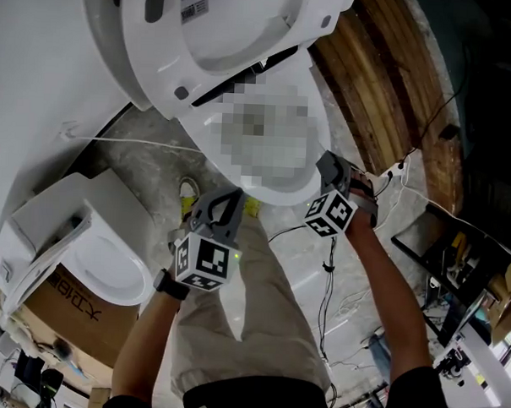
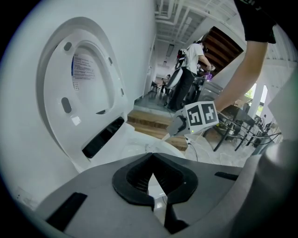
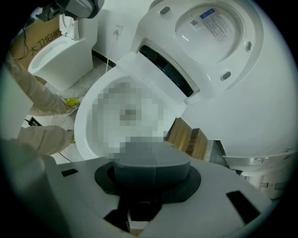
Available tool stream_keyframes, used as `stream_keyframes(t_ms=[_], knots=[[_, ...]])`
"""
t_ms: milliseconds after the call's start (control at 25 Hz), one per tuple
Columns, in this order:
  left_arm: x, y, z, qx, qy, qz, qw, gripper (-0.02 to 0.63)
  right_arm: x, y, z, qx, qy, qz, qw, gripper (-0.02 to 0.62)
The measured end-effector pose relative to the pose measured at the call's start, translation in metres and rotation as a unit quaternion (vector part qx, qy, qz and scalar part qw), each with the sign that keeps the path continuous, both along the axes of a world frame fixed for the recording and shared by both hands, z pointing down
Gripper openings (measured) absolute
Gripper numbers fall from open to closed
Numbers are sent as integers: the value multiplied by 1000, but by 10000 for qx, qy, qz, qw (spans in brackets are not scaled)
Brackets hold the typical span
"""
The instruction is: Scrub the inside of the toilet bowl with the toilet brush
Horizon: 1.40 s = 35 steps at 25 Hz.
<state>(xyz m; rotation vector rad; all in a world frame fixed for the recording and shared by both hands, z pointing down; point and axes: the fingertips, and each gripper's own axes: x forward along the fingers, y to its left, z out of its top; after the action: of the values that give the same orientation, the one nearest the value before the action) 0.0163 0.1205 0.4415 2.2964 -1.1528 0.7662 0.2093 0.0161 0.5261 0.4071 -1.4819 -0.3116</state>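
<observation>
White porcelain of the toilet bowl (image 1: 320,117) at the centre of the head view, low between the two grippers, lid (image 1: 238,29) raised behind it and cut off by the top edge. Inside of the bowl masked by a mosaic patch in the head view and the right gripper view alike, so nothing in it to be made out.

Left gripper (image 1: 229,199) near the front rim, jaws closed tip to tip, only a thin wedge of gap behind the tips, nothing between them. Right gripper (image 1: 327,164) just beside the rim's right side, jaws pressed together along one seam, nothing held, far ends overlapped by the mosaic.

Second toilet (image 1: 109,264) at the left, beside a cardboard box (image 1: 65,305) only partly in frame. Wooden steps (image 1: 387,86) beyond the bowl, cropped at the top.

Only in the left gripper view: right gripper seen side-on, a forearm (image 2: 237,79) above it, a standing person (image 2: 188,65) far back, small and unclear. Only in the right gripper view: whole underside of the lid, label print too small to read.
</observation>
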Motion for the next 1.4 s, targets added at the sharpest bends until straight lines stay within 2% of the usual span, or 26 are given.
stream_keyframes(t_ms=[640,840,1400], knots=[[14,-4,6,-127,171,42,9998,17,12,19,-5,-490,391,239,9977,158],[18,-2,6,-257,369,-46,9990,17,17,30,-5,-698,454,351,9959,158],[17,-2,8,-309,370,-65,9988,17,21,56,-8,-1158,752,386,9897,158]])
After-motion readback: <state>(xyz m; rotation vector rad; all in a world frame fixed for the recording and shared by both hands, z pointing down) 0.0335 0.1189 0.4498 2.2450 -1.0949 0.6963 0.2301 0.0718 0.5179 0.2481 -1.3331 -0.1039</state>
